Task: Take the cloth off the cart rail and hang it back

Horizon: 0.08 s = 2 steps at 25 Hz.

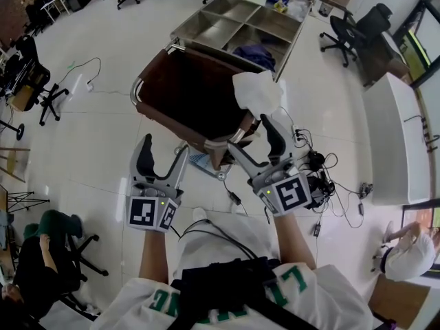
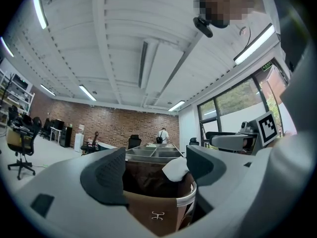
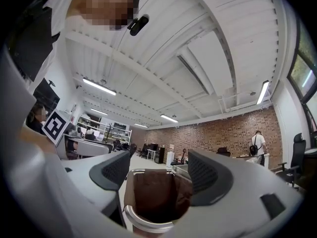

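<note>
A white cloth (image 1: pixel 256 92) hangs over the right rail of the cart's brown bag (image 1: pixel 185 95); in the left gripper view the cloth (image 2: pixel 176 168) shows on the bag's rim between the jaws. My right gripper (image 1: pixel 254 141) is open, just short of the cloth, near the bag's front corner, with nothing between its fingers. In the right gripper view the bag's mouth and metal rail (image 3: pixel 148 223) fill the gap of the gripper (image 3: pixel 159 173). My left gripper (image 1: pixel 163 158) is open and empty, in front of the bag's near edge; its own view shows the gripper (image 2: pixel 156 171) facing the bag.
Beyond the bag the cart has a metal tray (image 1: pixel 237 20) with several compartments holding cloths and small items. Office chairs (image 1: pixel 350 29) stand around. Cables (image 1: pixel 323 177) lie on the floor at right. A white table (image 1: pixel 388 136) is at far right. A person (image 2: pixel 162 135) stands far off.
</note>
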{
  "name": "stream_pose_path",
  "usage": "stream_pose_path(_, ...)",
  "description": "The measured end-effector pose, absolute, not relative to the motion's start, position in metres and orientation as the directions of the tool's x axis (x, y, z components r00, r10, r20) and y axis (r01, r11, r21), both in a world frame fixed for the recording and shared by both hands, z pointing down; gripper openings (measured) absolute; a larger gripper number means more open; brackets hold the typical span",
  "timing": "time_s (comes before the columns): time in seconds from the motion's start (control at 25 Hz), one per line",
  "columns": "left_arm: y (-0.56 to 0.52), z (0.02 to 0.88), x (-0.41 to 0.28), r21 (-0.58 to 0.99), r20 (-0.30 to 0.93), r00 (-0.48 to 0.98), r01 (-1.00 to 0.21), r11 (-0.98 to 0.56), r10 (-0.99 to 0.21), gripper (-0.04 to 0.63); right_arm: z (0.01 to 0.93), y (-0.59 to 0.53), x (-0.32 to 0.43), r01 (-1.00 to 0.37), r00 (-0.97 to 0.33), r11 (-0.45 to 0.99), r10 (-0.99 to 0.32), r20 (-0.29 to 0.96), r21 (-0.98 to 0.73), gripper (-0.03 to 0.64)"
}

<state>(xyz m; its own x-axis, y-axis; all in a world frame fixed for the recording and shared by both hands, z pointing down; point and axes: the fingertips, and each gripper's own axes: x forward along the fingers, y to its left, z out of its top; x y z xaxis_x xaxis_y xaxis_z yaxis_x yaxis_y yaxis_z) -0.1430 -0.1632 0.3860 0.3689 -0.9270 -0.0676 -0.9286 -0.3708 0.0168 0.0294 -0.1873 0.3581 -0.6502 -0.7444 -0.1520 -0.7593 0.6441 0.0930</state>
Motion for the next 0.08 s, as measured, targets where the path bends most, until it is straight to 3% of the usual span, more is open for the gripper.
stream_pose_path(0.08,-0.1641,0.3860,-0.1453,0.021,-0.069,0.368,-0.929,-0.370,-0.927,0.371,0.3603,-0.1870,0.0293,-0.760,-0.649,0.645,-0.748,-0.138,0.081,0.393)
